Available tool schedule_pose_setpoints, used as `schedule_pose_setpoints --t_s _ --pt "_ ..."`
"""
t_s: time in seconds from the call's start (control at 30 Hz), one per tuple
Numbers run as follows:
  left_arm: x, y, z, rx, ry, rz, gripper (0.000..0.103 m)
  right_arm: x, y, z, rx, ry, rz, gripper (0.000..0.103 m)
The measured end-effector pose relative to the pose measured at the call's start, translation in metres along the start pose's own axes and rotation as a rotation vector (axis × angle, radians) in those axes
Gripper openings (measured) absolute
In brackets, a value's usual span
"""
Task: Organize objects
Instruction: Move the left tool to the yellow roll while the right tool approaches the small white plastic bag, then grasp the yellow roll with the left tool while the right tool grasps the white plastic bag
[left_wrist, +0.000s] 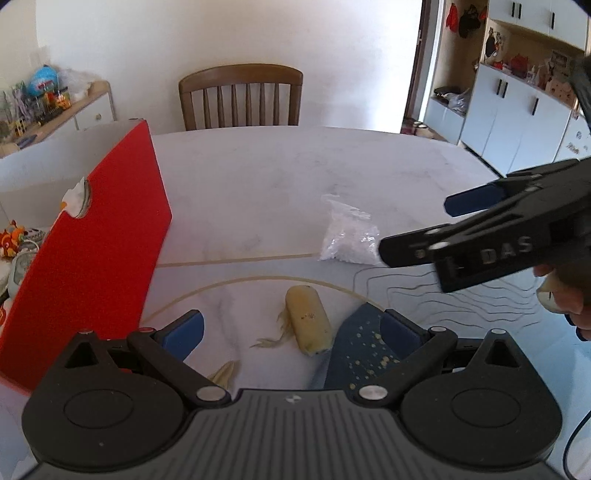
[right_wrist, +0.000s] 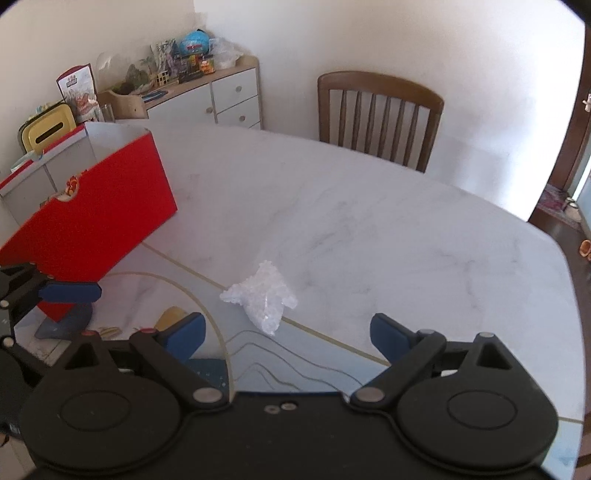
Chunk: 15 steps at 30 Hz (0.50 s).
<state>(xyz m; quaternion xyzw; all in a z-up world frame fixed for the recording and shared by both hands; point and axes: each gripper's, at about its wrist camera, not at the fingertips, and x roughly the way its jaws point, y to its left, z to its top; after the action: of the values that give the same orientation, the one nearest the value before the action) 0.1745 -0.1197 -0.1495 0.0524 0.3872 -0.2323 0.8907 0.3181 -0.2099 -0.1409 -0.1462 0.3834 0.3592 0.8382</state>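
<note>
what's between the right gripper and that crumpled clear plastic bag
Nothing: in the right wrist view, only bare table separates the open right gripper from the plastic bag.

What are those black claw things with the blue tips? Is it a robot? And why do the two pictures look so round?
It is no robot. A person holds two grabbing tools, one in each hand. Each tool carries a wide, round-eyed camera, so one picture looks out from the left gripper and one from the right gripper. Both are open and hold nothing. On the white table stand a red box, a crinkly clear plastic bag and a yellowish piece of corn. The right gripper points at the bag.
</note>
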Motion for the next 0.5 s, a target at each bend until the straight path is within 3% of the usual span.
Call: schedule_pose_setpoints --t_s 0.27,0.5 --pt "0.016 -0.009 -0.001 -0.009 0.0 0.035 0.102 0.03 -0.003 0.003 -0.019 0.028 0.035 0.093" --pt "0.023 -0.01 -0.001 -0.035 0.024 0.016 0.101 0.041 -0.001 0.005 -0.051 0.03 0.066 0.086"
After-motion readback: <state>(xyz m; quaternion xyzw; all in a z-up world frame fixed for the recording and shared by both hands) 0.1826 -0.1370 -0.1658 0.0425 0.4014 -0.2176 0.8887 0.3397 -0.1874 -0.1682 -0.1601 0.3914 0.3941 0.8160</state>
